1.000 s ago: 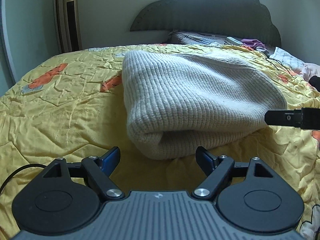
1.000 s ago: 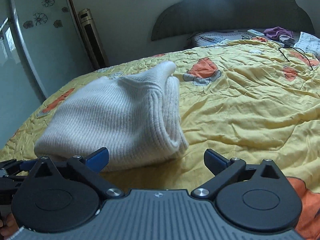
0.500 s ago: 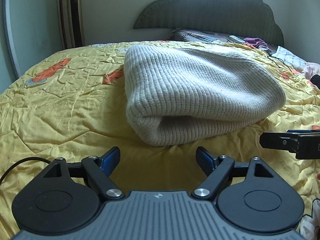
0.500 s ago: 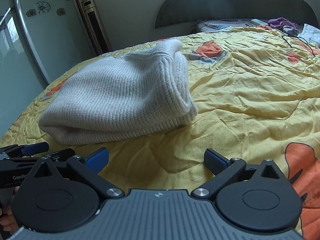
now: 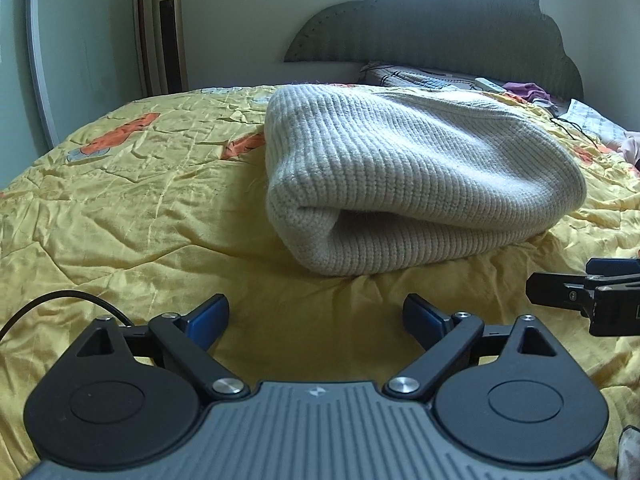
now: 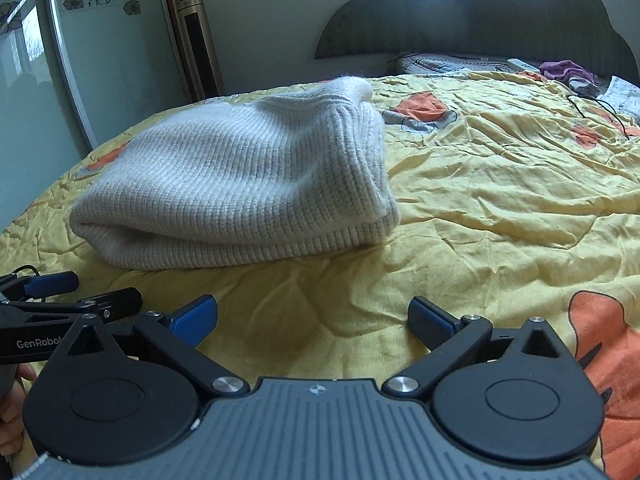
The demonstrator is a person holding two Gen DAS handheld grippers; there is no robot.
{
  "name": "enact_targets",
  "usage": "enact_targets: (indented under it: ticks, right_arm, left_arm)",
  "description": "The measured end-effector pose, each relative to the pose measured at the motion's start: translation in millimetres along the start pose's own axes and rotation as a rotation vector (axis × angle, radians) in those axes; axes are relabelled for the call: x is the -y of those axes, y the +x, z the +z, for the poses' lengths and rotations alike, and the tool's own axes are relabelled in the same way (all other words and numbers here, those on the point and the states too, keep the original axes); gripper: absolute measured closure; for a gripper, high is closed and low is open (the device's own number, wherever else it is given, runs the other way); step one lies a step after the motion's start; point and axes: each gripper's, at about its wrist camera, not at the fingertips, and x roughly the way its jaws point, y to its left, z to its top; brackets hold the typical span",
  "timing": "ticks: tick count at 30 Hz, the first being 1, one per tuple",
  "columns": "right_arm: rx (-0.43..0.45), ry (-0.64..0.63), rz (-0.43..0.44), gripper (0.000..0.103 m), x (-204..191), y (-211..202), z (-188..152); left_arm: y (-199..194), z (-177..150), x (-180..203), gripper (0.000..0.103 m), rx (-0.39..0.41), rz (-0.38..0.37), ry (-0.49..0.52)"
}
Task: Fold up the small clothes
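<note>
Folded cream knit sweater [image 5: 408, 184] lies on the yellow quilted bed [image 5: 132, 208], mid-bed, fold edge toward the near side. Left hand-held gripper [image 5: 316, 312] released, jaws spread, just short of the sweater, holding nothing. Right hand-held gripper [image 6: 312, 316] likewise released and empty, near the sweater's right end. Dark headboard [image 5: 436, 28] far behind.

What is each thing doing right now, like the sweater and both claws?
Cream ribbed knit sweater: folded, lying on the quilt, untouched.
Left claw: open, empty.
Right claw: open, empty.
Yellow quilt with orange prints: spread out, wrinkled.
</note>
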Motion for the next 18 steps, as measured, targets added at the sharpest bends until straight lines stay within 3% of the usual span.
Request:
enact_targets:
  ticks: [5,18]
  right_arm:
    - [0.003,-0.050,-0.026,0.000,-6.5,2.1,-3.4]
    - [0.018,-0.032,-0.013,0.000,-2.2,1.2,-5.0]
  left_arm:
    - [2.4,-0.8,-2.5,0.000,-0.016,0.010,-0.013]
    - [6.0,-0.9,-3.1,0.000,-0.025,0.018,-0.003]
